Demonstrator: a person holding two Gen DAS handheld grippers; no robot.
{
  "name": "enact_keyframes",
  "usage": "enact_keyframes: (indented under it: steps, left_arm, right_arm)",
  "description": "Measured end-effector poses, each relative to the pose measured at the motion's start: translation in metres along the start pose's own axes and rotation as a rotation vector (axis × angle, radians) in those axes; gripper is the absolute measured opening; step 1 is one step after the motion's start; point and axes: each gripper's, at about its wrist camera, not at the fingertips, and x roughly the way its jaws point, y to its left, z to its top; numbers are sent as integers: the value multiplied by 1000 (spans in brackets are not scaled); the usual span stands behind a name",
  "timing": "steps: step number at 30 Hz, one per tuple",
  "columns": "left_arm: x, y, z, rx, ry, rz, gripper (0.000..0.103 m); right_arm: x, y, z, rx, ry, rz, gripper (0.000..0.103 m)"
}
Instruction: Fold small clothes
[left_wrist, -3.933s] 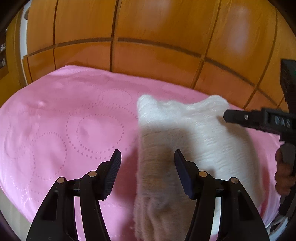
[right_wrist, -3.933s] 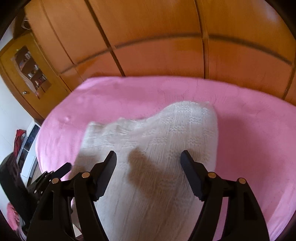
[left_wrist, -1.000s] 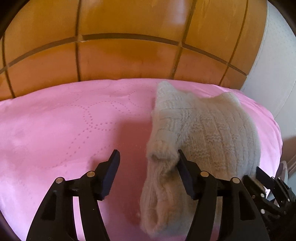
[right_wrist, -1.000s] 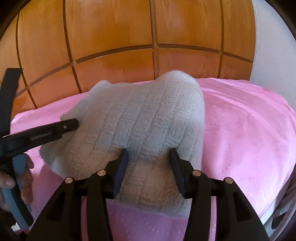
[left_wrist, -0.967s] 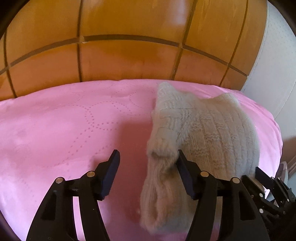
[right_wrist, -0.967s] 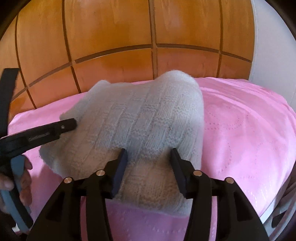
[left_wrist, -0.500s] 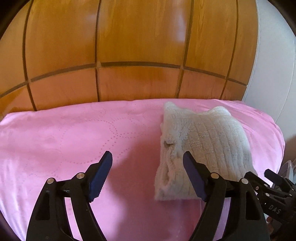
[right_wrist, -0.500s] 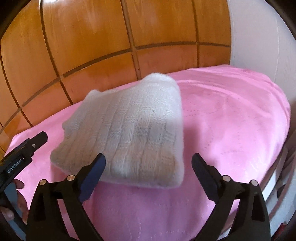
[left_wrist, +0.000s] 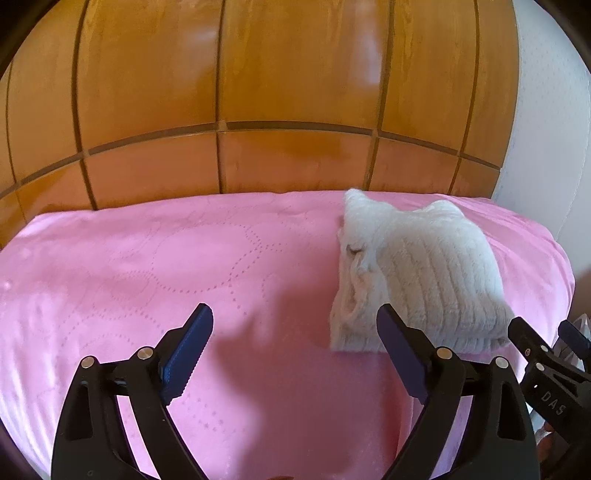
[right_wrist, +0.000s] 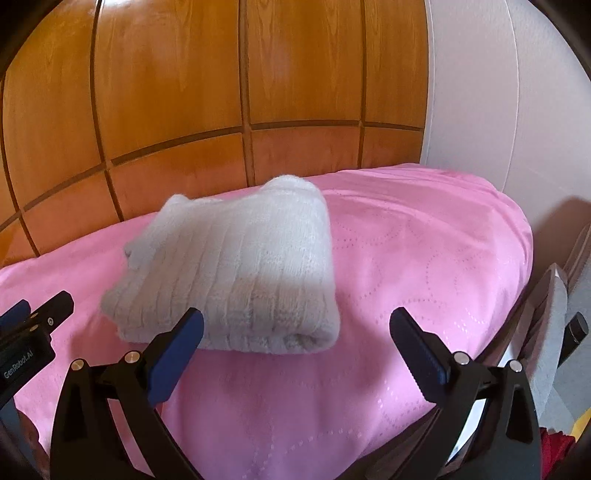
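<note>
Presently: left gripper (left_wrist: 293, 349), jaws spread wide and holding nothing, having just been opening, with only bare pink cover between the pads; it hangs above the near middle of the bed, tilted down, its right finger (left_wrist: 400, 354) overlapping the near left corner of the garment in the view, contact not discernible. Right gripper (right_wrist: 295, 345), likewise released, jaws having just been opening to their widest, nothing between them; it stands off the near edge of the bundle, apart from it. Item: white knitted garment (right_wrist: 236, 273), small, ribbed, folded into a thick rectangular bundle, the rounded fold facing the right wrist camera and the looser layered ends showing on the bundle's left side in the left wrist view (left_wrist: 417, 273). Location: on the pink bedspread (left_wrist: 147, 266), toward the bed's right side, nearer the far edge than the near one, short of the wooden panelling (left_wrist: 258, 92) behind. Also present: white wall (right_wrist: 498, 92) to the right. Step in hand, as judged: letting go after the last fold, both tools clear of the piece, which reads as finished or nearly so. Next move calls for, as judged: either a light press to settle the loose left-side ends, or lifting the bundle whole with both grippers, gripped low so the layers do not slide apart
</note>
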Motion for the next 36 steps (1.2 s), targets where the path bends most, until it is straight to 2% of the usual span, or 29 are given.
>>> enact_keyframes:
  steps: [4,5,17,20,36]
  left_arm:
    - [-9,6,-9,-29,-6,5,95]
    - [-11,7,-11,-28,-3,8,99]
    - [-21,3,-22,-13,21,19,99]
    - [-22,-1,-23,2,27,0,99]
    - [-22,-3,-28,-7,-6,56,99]
  right_arm:
    - [-2,6,-5,-10,7,-8,101]
    - [-2,8,-5,-16,10,-5,101]
    - [-4,8,-3,-12,9,-20,101]
    - [-3,7,-4,-4,10,-20,101]
    - [4,7,-11,-22,-1,-24,101]
